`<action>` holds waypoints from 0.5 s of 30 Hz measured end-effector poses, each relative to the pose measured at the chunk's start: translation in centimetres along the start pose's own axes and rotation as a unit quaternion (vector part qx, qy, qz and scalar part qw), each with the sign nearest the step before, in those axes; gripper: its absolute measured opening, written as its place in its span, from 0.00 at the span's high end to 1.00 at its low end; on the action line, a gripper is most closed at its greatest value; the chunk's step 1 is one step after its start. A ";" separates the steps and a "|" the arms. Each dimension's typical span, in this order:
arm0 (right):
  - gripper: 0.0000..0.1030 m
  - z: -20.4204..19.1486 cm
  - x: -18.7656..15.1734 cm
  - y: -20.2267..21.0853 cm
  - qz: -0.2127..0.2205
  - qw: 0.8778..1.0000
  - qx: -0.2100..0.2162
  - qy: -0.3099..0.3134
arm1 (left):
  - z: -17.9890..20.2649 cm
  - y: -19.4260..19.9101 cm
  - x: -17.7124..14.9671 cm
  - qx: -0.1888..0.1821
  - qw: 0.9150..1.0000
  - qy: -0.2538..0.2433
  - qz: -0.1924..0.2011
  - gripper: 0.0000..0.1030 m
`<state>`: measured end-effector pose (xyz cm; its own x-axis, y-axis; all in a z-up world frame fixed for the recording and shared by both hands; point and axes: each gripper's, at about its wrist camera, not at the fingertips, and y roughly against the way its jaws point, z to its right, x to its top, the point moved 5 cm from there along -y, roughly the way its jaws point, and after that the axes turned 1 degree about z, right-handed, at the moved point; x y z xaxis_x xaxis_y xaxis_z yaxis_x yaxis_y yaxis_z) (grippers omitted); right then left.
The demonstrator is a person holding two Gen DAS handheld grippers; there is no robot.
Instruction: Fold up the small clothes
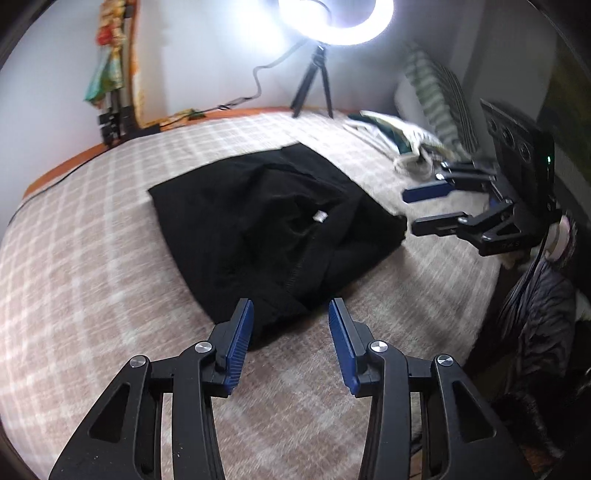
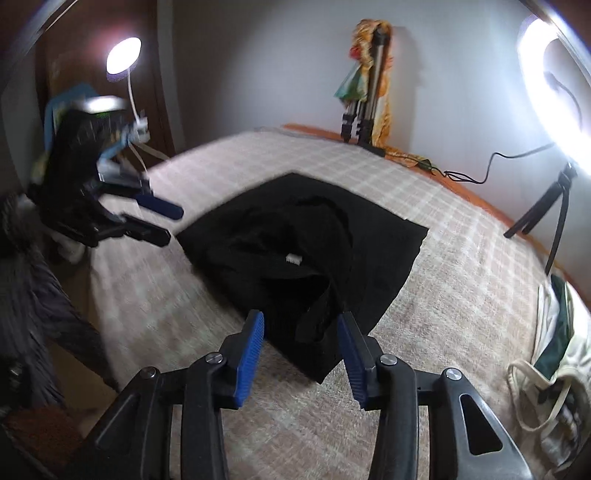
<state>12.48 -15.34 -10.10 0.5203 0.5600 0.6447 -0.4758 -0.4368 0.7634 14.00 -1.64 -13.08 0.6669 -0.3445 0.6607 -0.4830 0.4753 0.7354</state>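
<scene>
Both grippers are hanging part-open w/ nothing pinched: left gripper point(image 1: 291, 314) & right gripper point(image 2: 301, 325) each over a near corner of the black garment point(image 1: 258, 225), lying mid-bed.

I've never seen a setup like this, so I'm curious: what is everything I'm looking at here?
black garment: one, black, lying partly folded mid-bed
bed cover: one, beige with white checks, under the garment
ring light: one, white, lit, on a black tripod at the bed's far edge
small lamp: one, white, lit, beside the bed
folded tripod: one, silver and black, against the wall with a colourful cloth draped on it
cloth bag: one, cream and green, on the bed's edge
left tool: one, black with blue pads, open at the garment's near corner
right tool: one, same colours, open at another corner
</scene>
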 end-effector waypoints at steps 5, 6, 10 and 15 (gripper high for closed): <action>0.58 -0.3 -1.4 -1.9 -0.030 0.999 -0.014 0.014 | 0.9 -1.5 -0.6 0.019 0.999 -0.043 -0.017 0.60; 0.59 -0.4 -1.5 -2.1 -0.031 0.999 -0.020 0.020 | 0.9 -1.7 -0.6 0.022 0.999 -0.045 -0.020 0.60; 0.67 -0.3 -1.1 -2.3 -0.023 0.998 -0.044 0.029 | 0.8 -2.5 -0.7 0.039 0.997 -0.053 -0.026 0.61; 0.97 -0.7 -0.7 -2.4 -0.015 0.995 -0.071 0.062 | -0.1 -2.6 -0.7 0.041 0.998 -0.045 -0.021 0.90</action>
<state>12.77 -14.19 -12.42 0.4491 0.6576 0.6048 -0.5618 -0.3186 0.7635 14.82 -2.56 -15.50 0.6352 -0.4361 0.6375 -0.5037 0.3918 0.7699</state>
